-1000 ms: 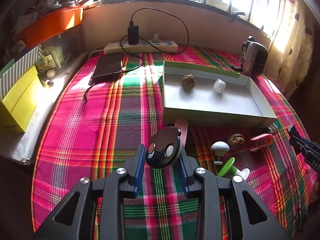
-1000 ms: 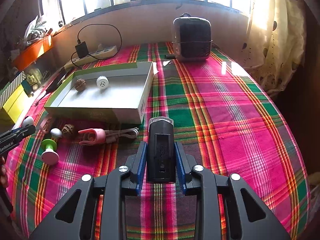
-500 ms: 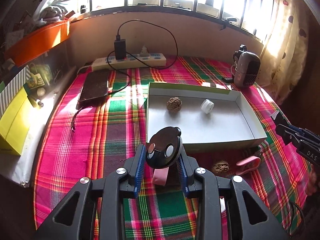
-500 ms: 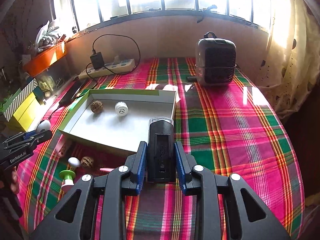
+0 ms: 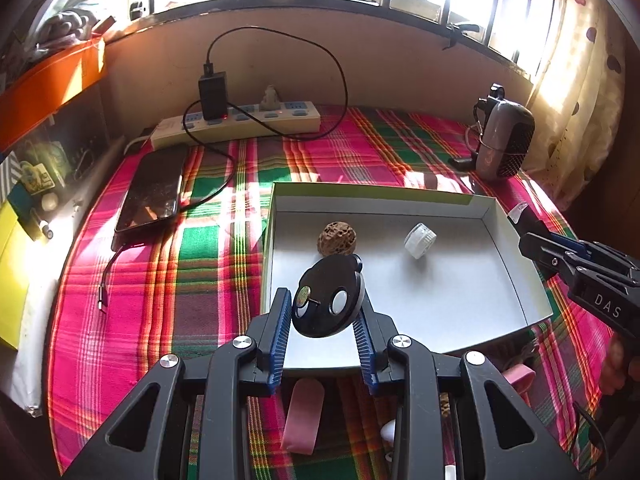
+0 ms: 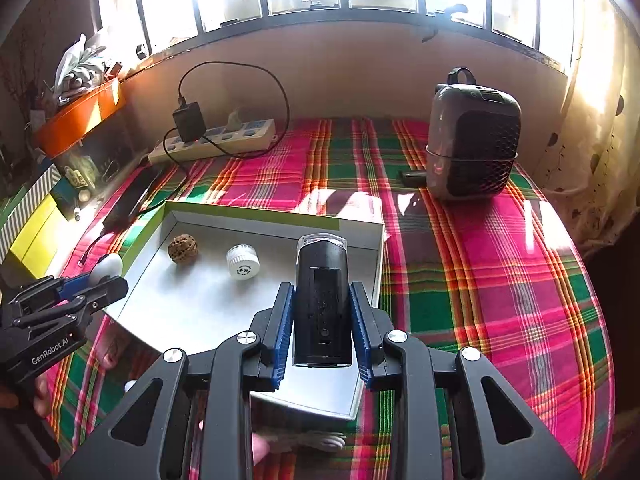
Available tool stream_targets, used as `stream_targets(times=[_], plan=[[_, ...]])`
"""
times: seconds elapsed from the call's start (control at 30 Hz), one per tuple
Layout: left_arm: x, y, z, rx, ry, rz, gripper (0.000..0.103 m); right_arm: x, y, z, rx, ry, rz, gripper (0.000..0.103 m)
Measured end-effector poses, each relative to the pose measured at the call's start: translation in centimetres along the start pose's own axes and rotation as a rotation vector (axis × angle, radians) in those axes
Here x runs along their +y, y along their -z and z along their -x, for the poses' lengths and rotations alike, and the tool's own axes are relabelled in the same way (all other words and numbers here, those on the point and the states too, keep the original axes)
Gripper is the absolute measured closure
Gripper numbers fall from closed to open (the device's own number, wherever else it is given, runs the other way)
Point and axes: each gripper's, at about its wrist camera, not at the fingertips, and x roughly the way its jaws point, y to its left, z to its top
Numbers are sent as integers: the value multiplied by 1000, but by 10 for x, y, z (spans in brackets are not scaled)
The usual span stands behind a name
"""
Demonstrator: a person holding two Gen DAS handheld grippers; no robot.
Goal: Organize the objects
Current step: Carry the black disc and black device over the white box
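My left tool (image 5: pixel 322 314): clamped on a black round disc (image 5: pixel 328 300) bearing small round insets, held above the near part of the white tray (image 5: pixel 516 284).

My right tool (image 6: pixel 322 322): clamped on a black oblong device (image 6: pixel 322 300) with a clear cap at its far end, held upright between the blue pads (image 6: pixel 282 320), over the tray's near right corner.

Tray contents: one brown walnut (image 5: pixel 337 239) and one white ribbed cap (image 5: pixel 419 240), both toward the far side, apart from each other.

On the plaid cloth (image 6: pixel 500 280) of the table, just outside the tray's near wall: a pink flat piece (image 5: pixel 303 418), partly hidden by my left tool; a second pink item (image 5: pixel 519 376) to its right; other small things there are too hidden to name.

Surroundings: power strip (image 5: pixel 240 122) with a black charger (image 5: pixel 212 94) along the wall, dark phone (image 5: pixel 152 190) left of the tray, grey speaker-like unit (image 6: pixel 472 138) at the far right.
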Motion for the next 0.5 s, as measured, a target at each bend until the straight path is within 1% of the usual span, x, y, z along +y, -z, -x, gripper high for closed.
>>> stream_targets(times=[0.07,0.2,0.5], plan=[[-1,-3,-5,-3,5,-1,75,1,-3,-10,11,-1,4,74],[-2,-10,-21,23,-5,-3,75,4,-6,-28,38,0,14,74],[-2,-12,-43,60,-29,-11,74,2,-10,-50,69,1,20,74]])
